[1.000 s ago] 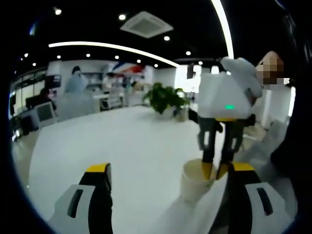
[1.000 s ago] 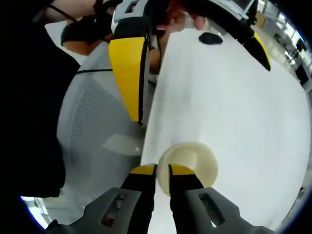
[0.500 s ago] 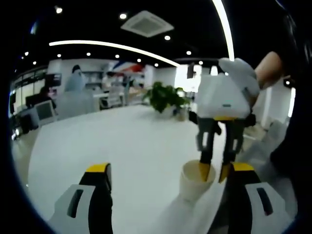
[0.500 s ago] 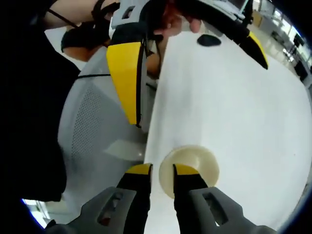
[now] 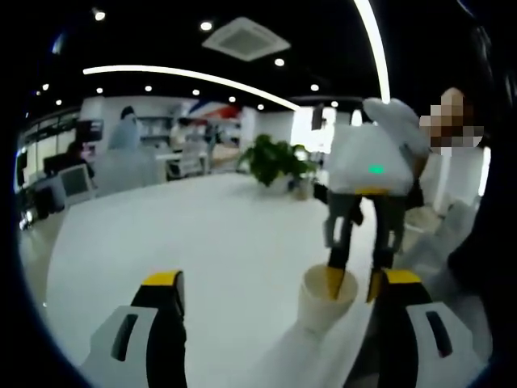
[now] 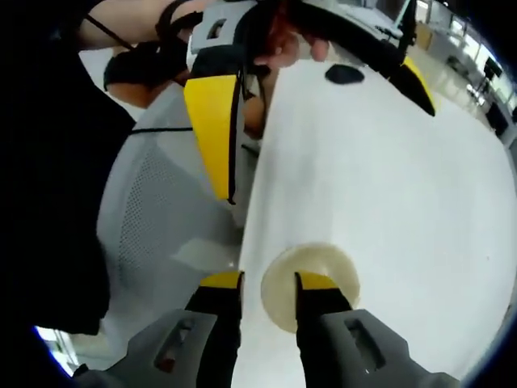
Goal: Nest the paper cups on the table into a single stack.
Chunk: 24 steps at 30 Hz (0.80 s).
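Observation:
A cream paper cup stands upright on the white table, close to its near edge. My right gripper comes down on it from above. In the right gripper view I look into the cup from the top. The right gripper is open, one jaw inside the cup and one outside, with the rim loose in the gap. My left gripper is wide open and low at the table edge, with the cup just inside its right jaw. In the right gripper view the left gripper has nothing between its yellow jaws.
A grey mesh chair sits beside the table edge under the cup. A small black object lies farther along the table. Beyond the table are a potted plant, desks and a person.
My right gripper's jaws, shut on the cup's rim a second ago, have spread apart and let it go. The cup and the left gripper have stayed put.

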Each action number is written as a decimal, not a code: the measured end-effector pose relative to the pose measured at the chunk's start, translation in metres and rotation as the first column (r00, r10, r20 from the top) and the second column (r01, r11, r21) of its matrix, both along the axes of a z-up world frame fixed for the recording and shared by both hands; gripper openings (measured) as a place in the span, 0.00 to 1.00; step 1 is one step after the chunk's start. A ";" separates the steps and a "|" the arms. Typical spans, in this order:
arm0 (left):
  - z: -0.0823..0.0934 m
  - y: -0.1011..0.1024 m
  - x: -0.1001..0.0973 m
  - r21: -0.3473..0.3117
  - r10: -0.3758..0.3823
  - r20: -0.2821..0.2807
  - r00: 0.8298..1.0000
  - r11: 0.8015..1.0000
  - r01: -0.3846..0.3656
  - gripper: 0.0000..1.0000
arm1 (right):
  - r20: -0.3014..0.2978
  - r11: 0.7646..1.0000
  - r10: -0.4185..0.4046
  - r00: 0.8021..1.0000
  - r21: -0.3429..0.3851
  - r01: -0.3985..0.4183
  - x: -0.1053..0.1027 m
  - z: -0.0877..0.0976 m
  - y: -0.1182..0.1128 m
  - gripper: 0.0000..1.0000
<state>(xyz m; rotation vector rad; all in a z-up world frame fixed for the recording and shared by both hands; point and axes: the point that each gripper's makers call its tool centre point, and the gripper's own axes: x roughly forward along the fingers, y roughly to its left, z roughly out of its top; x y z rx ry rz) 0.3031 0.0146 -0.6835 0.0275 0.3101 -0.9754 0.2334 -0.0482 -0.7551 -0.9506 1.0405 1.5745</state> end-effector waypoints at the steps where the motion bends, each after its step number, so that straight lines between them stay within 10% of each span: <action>1: 0.000 0.000 0.000 0.001 0.000 0.002 1.000 1.000 0.000 0.98 | -0.001 1.000 -0.004 1.000 0.008 0.004 0.001 0.002 0.000 0.22; 24: 0.000 0.001 -0.001 0.013 -0.008 0.003 1.000 1.000 0.008 0.98 | -0.041 0.966 -0.142 0.989 0.213 0.148 0.008 0.033 -0.004 0.34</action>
